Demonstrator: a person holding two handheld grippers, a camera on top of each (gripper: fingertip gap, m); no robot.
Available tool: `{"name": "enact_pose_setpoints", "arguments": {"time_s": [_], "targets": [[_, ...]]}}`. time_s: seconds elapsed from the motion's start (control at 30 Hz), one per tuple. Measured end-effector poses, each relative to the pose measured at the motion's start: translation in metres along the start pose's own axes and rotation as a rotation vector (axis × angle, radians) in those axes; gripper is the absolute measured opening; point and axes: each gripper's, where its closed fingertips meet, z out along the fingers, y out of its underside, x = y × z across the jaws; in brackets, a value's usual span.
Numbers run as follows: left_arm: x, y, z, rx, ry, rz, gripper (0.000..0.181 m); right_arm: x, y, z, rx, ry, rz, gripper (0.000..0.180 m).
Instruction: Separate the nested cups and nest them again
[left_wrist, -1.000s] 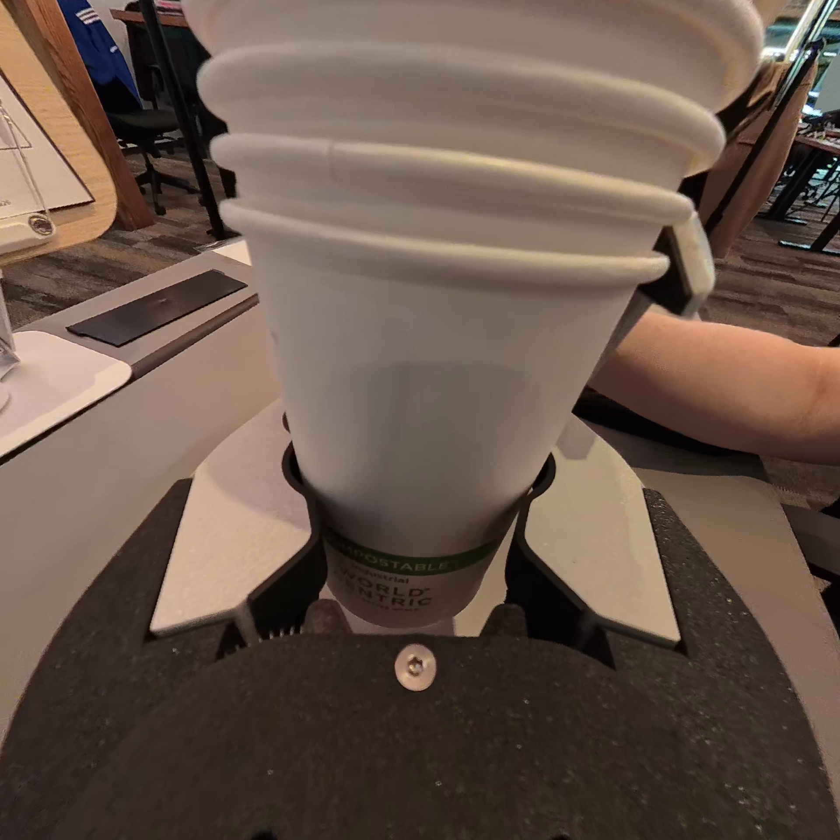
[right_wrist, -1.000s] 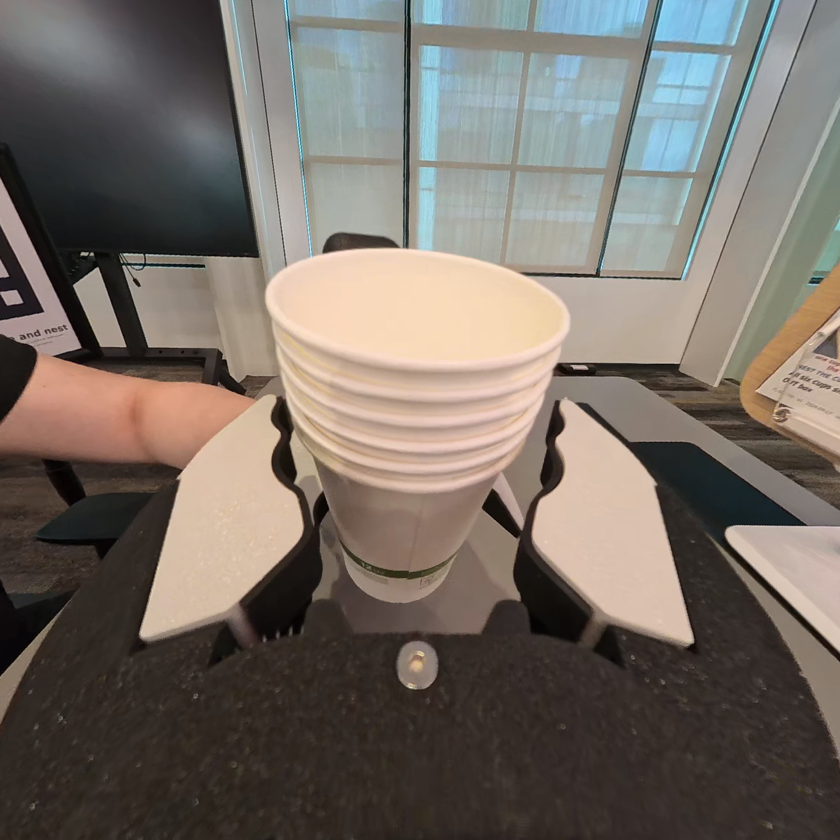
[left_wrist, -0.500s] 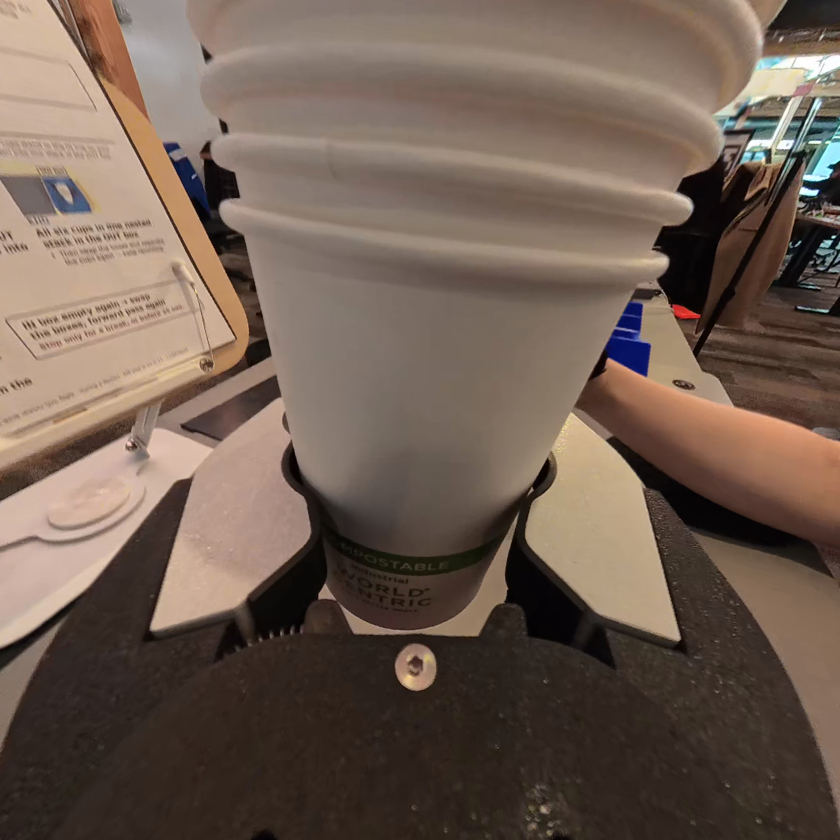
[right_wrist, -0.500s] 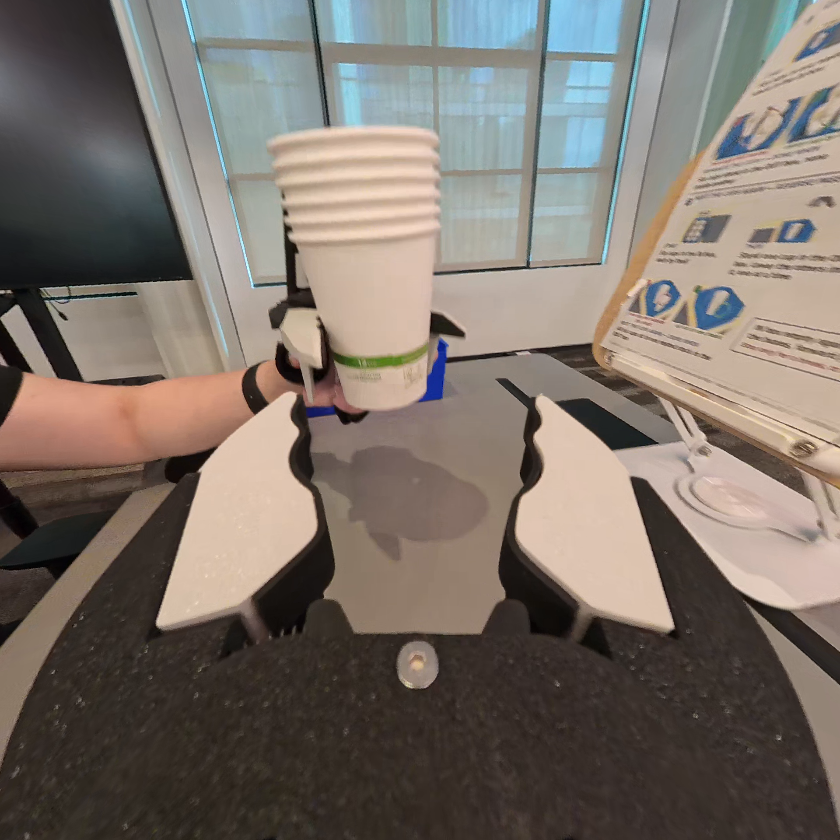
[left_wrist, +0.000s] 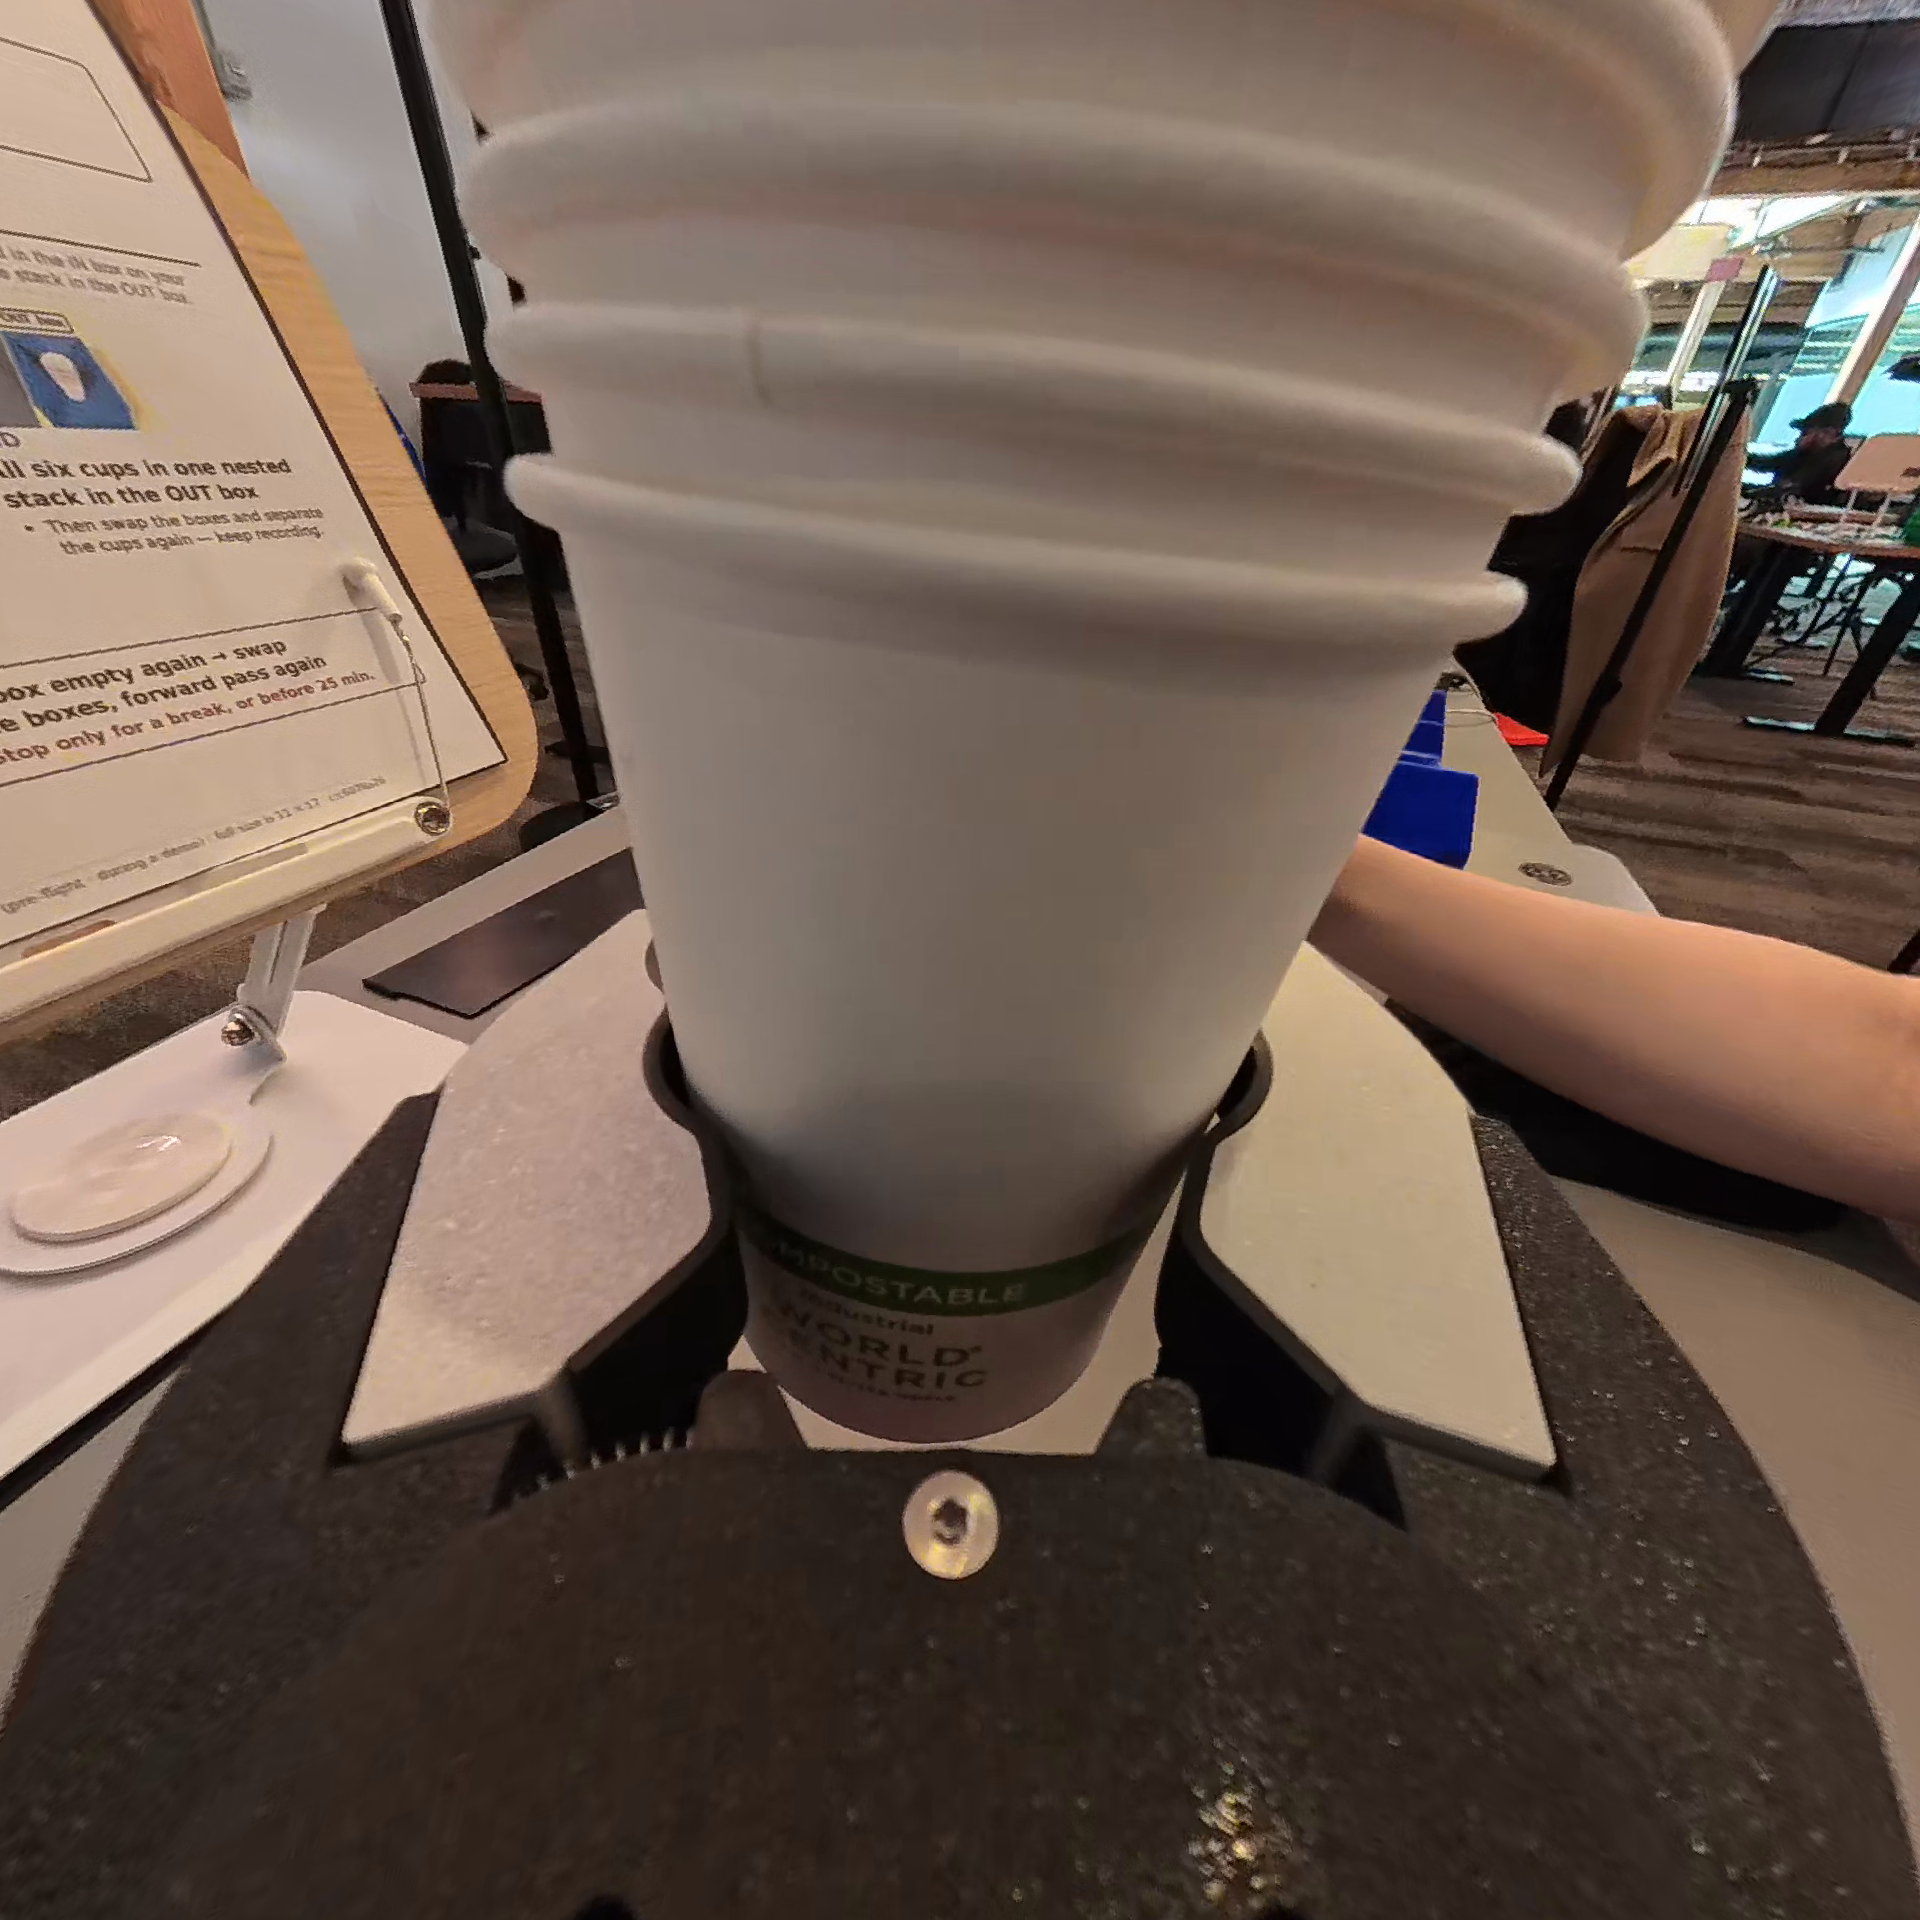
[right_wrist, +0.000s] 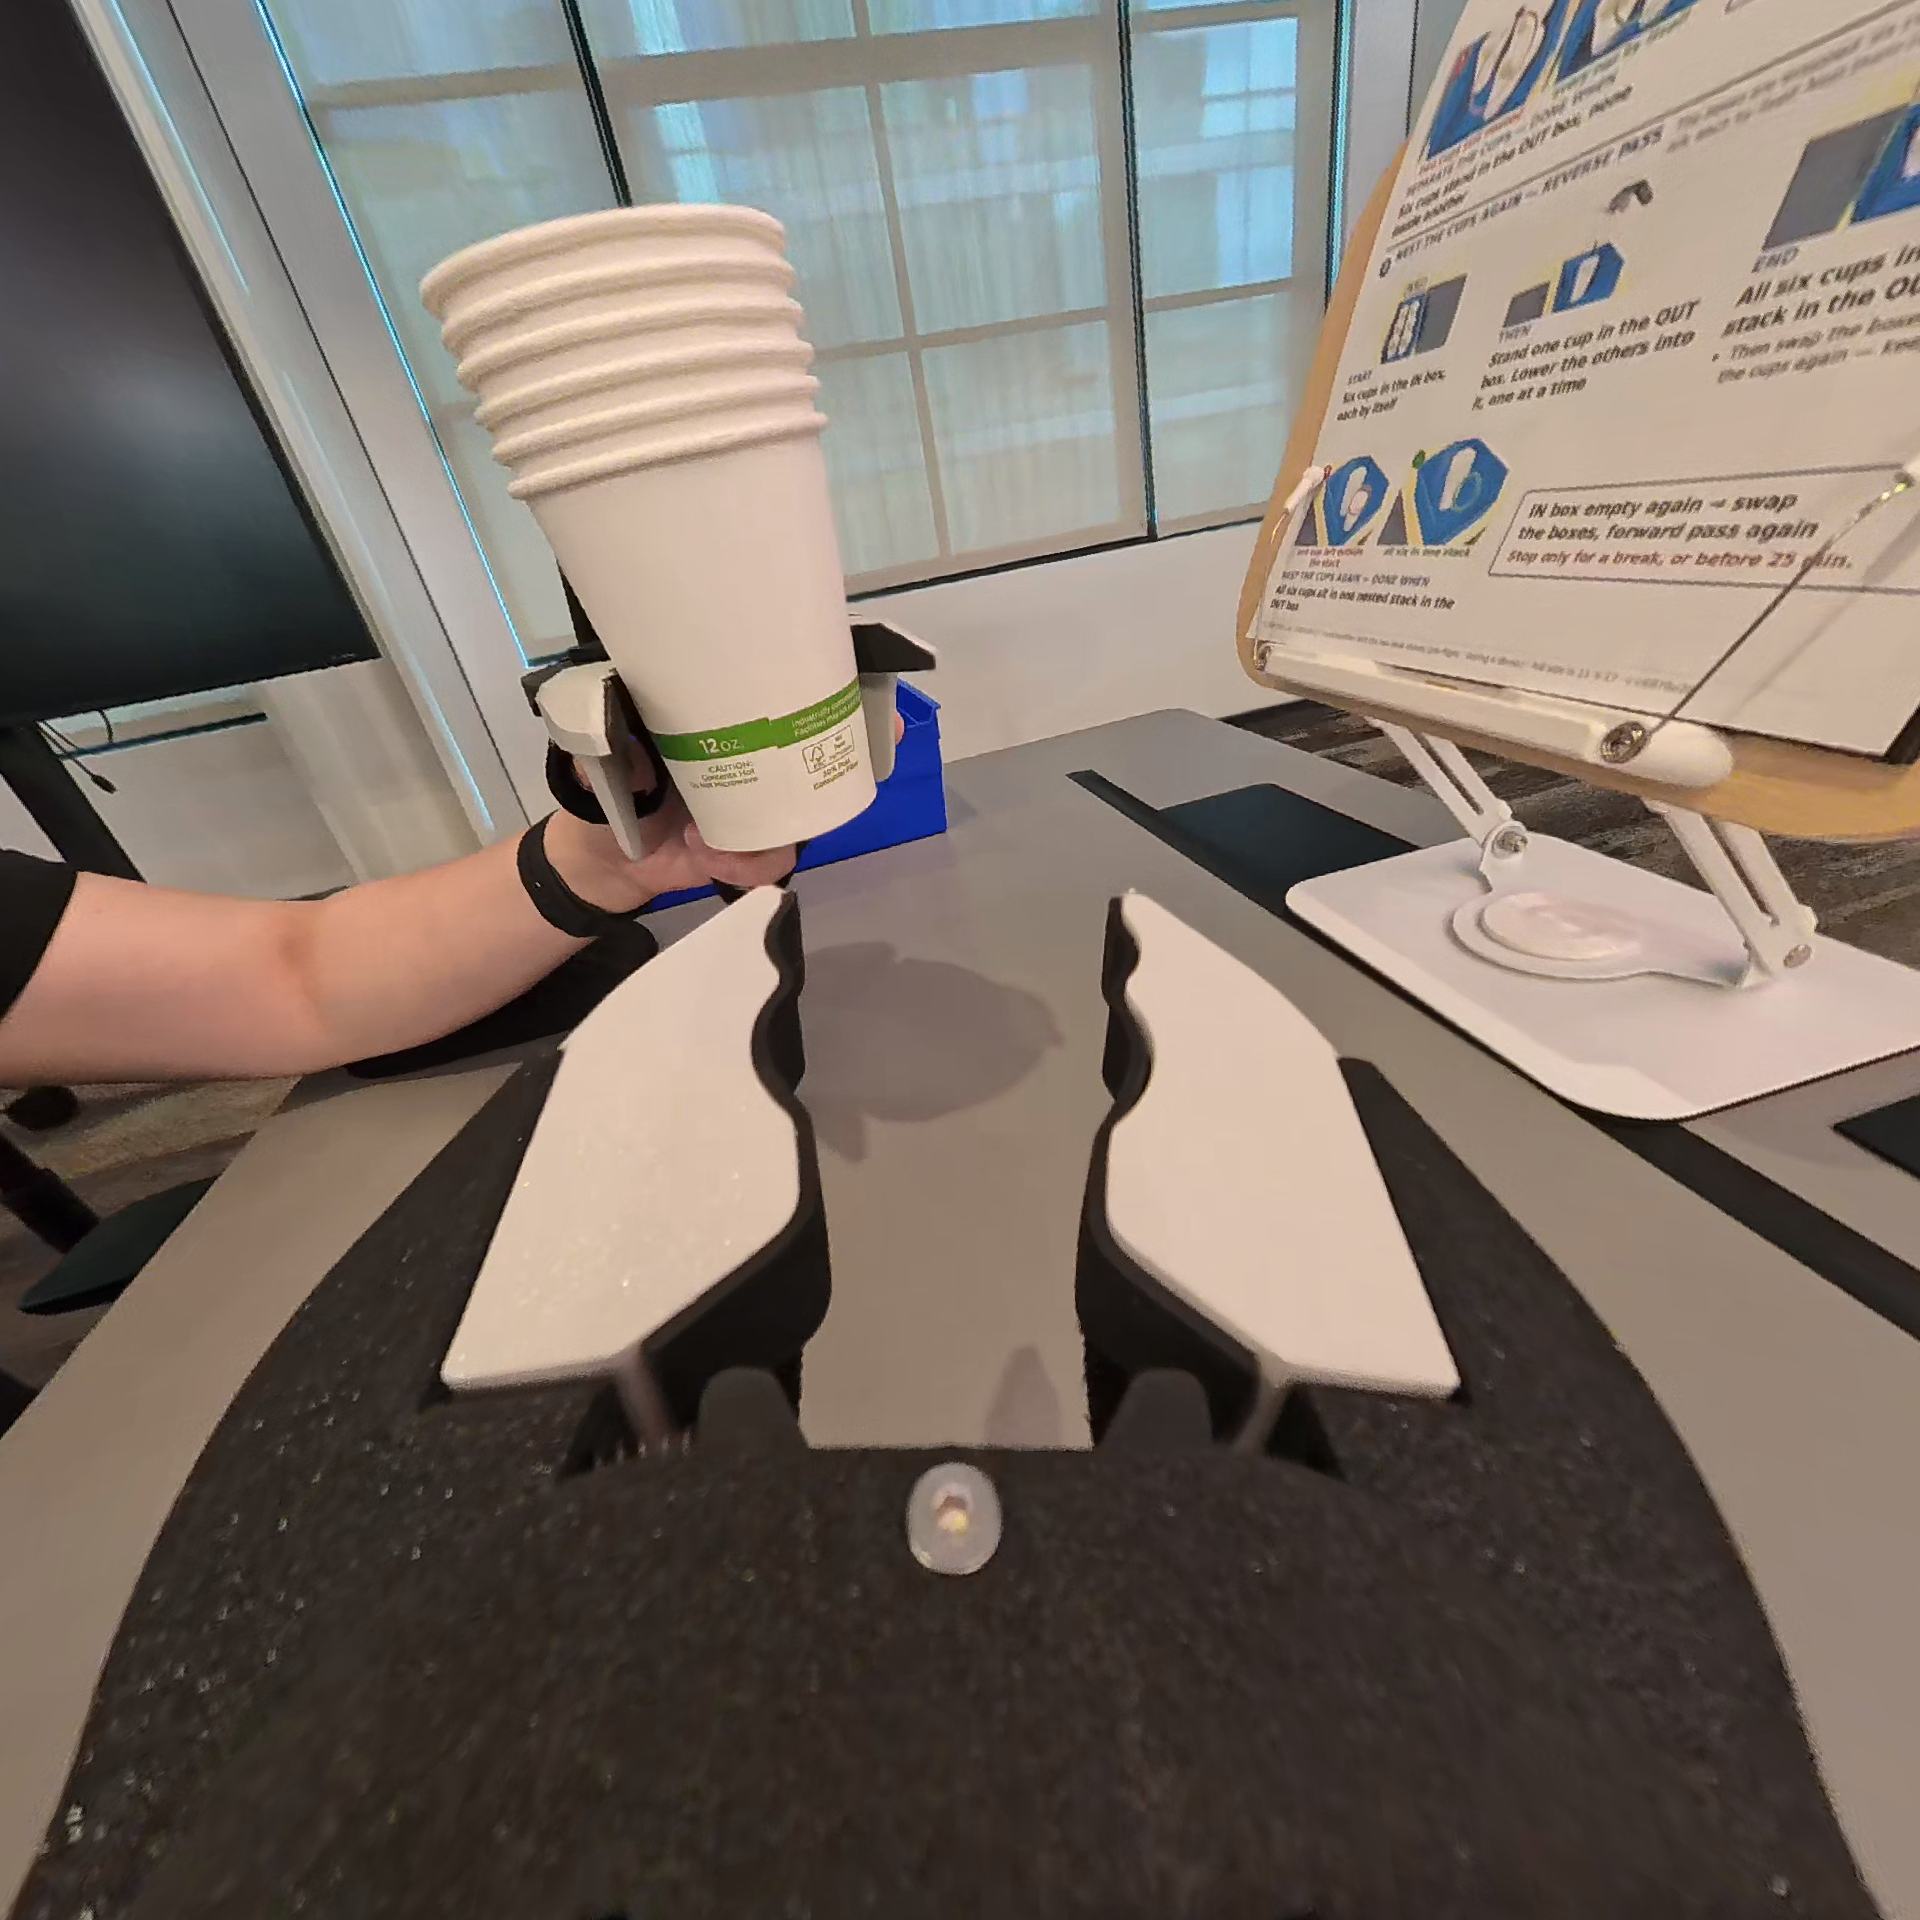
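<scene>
**Cup stack held low in the left gripper, right gripper empty**

Where the left gripper (left_wrist: 956, 1143) closes its two fingers, it clamps the stack of nested cups (left_wrist: 987, 831) near the base, just above the green band, with the cup wall pressed into the curved notches on both sides. From the left wrist view the stack fills the frame toward 12 o'clock and its top rims are cut off by the edge, so the number of cups cannot be counted there. In the right wrist view the same stack (right_wrist: 675, 540) shows whole at 11 o'clock, lifted clear of the grey table (right_wrist: 935, 1247) and leaning slightly to the left, its shadow below.

The right gripper (right_wrist: 951, 914) stands with its jaws spread and only bare table between them. Behind the stack a blue bin (right_wrist: 914, 769) is mostly hidden. At 2 o'clock an instruction board (right_wrist: 1662, 416) on a white stand runs off the frame.
</scene>
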Motion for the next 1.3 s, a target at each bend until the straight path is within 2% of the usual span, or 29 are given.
{"name": "enact_pose_setpoints", "arguments": {"time_s": [0.67, 0.83, 1.3], "targets": [[0.02, 0.004, 0.002, 0.018, 0.071, -0.031, 0.1, 0.007, 0.031, -0.002, -0.044, -0.012, 0.074, 0.043], [0.019, 0.007, 0.003, 0.014, 0.069, -0.032, 0.1, 0.009, 0.034, -0.002, -0.046, -0.007, 0.084, 0.047], [0.013, 0.013, 0.003, 0.001, 0.056, -0.044, 0.1, 0.002, 0.027, -0.002, -0.081, -0.002, 0.036, 0.044]]}}
